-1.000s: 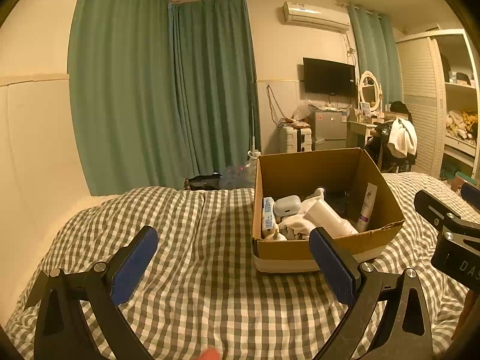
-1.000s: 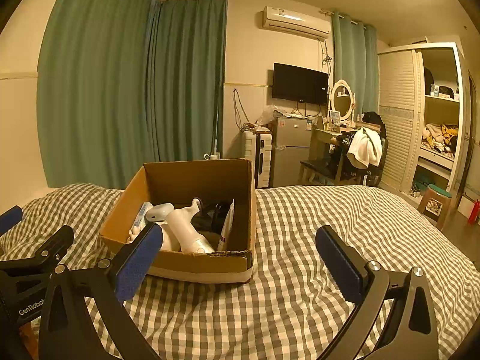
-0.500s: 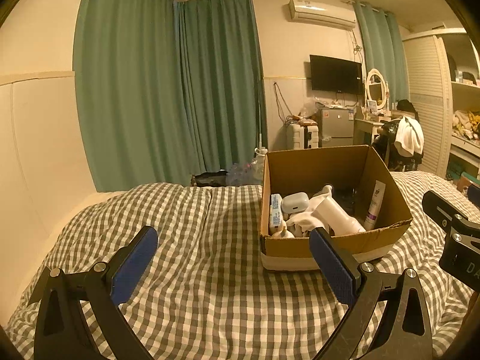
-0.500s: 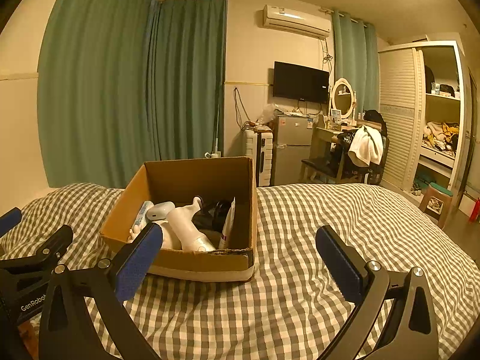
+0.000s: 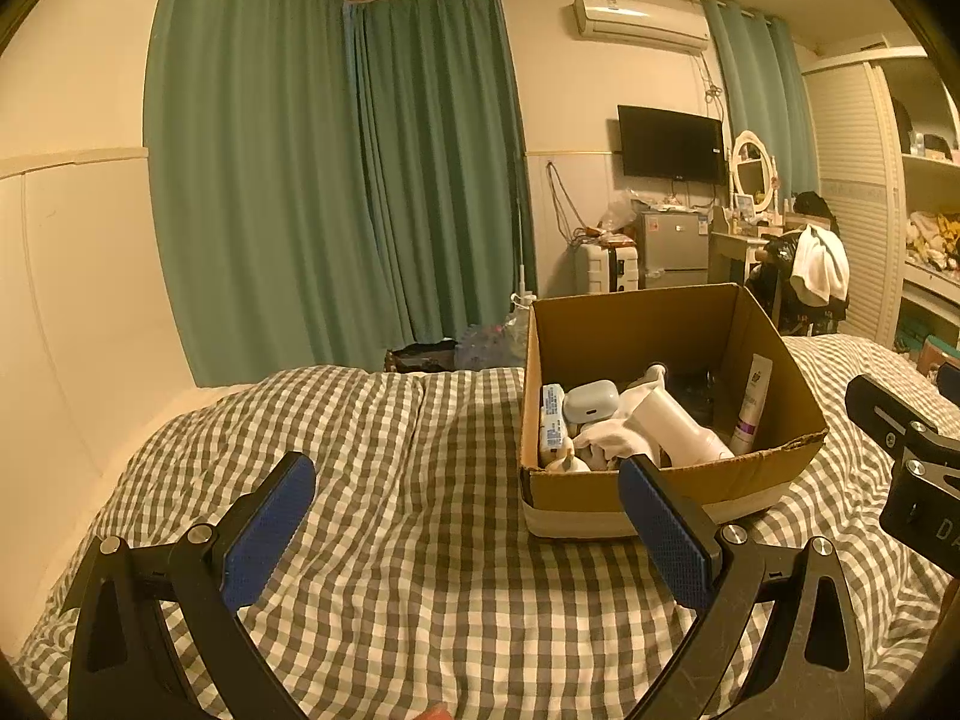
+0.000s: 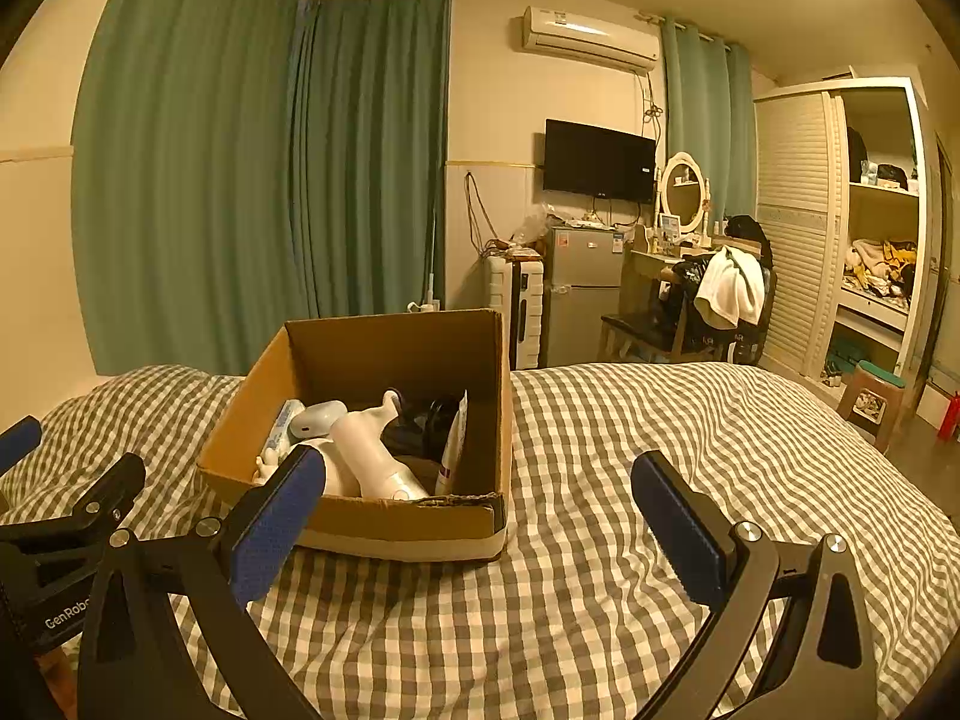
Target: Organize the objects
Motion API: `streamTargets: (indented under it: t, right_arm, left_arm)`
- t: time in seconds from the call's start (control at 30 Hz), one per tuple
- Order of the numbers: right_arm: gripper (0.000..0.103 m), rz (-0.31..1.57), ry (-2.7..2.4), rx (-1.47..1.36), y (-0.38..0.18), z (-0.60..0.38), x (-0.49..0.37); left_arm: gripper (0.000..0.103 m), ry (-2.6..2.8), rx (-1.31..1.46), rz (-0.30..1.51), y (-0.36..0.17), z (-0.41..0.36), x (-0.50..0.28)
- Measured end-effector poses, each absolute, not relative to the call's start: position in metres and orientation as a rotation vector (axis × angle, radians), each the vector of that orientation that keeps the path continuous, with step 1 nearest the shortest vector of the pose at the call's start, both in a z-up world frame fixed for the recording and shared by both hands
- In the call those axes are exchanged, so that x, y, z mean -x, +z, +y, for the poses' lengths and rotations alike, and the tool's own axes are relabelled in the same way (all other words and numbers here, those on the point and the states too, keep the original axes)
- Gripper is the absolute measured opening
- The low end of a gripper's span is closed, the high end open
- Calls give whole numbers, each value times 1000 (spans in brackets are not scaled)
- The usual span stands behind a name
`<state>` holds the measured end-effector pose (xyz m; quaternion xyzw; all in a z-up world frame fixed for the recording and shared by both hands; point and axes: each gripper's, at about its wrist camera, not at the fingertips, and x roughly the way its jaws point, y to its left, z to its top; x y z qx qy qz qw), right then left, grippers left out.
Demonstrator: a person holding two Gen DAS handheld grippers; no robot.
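Cardboard box (image 5: 660, 480) on checked bedspread (image 5: 390, 480), at two o'clock from left gripper (image 5: 462, 525).
Holds white bottle (image 5: 678, 426), tube (image 5: 753, 402), small case (image 5: 591, 399). Left gripper and right gripper (image 6: 474, 516) both spread wide, grasping nothing, hovering above bedspread.

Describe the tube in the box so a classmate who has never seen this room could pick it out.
On the checked bed sits an open cardboard box. The tube leans upright against its right inner wall, slim and white with a purple lower end, unlike the fat white bottle lying beside it.
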<state>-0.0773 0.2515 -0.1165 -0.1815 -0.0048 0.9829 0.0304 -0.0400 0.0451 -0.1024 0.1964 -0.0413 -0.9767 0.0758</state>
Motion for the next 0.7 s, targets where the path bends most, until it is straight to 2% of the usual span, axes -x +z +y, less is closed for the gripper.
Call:
streamTargets:
  t: [0.7]
  right_arm:
    - [102,-17,3030,570,-120,252,78]
  left_arm:
    - [103,-2927,-604,-129,-105,45,44]
